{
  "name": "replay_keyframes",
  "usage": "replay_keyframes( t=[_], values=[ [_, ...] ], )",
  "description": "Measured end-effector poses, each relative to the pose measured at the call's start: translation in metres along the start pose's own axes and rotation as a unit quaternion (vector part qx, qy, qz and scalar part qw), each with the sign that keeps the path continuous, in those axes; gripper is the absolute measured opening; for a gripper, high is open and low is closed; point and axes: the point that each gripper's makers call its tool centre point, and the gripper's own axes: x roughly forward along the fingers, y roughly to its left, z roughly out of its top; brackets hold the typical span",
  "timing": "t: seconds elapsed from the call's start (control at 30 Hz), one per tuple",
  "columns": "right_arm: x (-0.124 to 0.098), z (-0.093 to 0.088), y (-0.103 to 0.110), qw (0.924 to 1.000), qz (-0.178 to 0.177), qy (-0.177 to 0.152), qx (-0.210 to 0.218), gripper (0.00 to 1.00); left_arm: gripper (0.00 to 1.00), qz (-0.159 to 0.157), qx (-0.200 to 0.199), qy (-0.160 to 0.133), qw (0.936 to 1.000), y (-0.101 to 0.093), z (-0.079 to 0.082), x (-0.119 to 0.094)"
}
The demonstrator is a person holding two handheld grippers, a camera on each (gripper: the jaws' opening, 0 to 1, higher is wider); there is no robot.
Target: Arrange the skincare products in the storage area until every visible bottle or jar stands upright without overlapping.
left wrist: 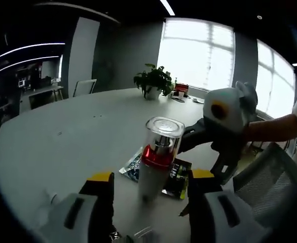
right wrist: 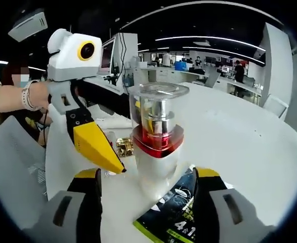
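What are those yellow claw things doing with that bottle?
A person holds a claw tool in each hand and is tidying skincare things on a round white table. The pump bottle with the clear cap and red collar stands upright on the table, partly over a dark packet. The left gripper and right gripper both sit open with the bottle between their jaws, not squeezing it yet. A small gold thing lies on the table behind it.

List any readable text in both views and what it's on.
"4" and "1", large white digits at the near edge of the dark packet under the bottle; its smaller print is too blurred to read.
Bottle: no readable label.
Small gold object on the table: nothing legible.
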Motion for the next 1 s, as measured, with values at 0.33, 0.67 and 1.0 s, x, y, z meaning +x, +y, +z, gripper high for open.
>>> replay_keyframes(
  t=[0.33,0.67,1.0],
  values=[
    [-0.007,0.006,0.004,0.9997,0.004,-0.003,0.023,0.83,0.62,0.016,-0.008,0.004,0.9998,0.007,-0.005,-0.022],
    [-0.014,0.008,0.010,0.9996,0.004,0.009,0.027,0.91,0.71,0.032,-0.025,0.018,0.9990,0.009,-0.015,-0.051],
    [-0.023,0.018,0.023,0.9997,0.008,0.007,0.021,0.96,0.80,0.045,-0.036,0.025,0.9980,0.011,-0.026,-0.076]
  ],
)
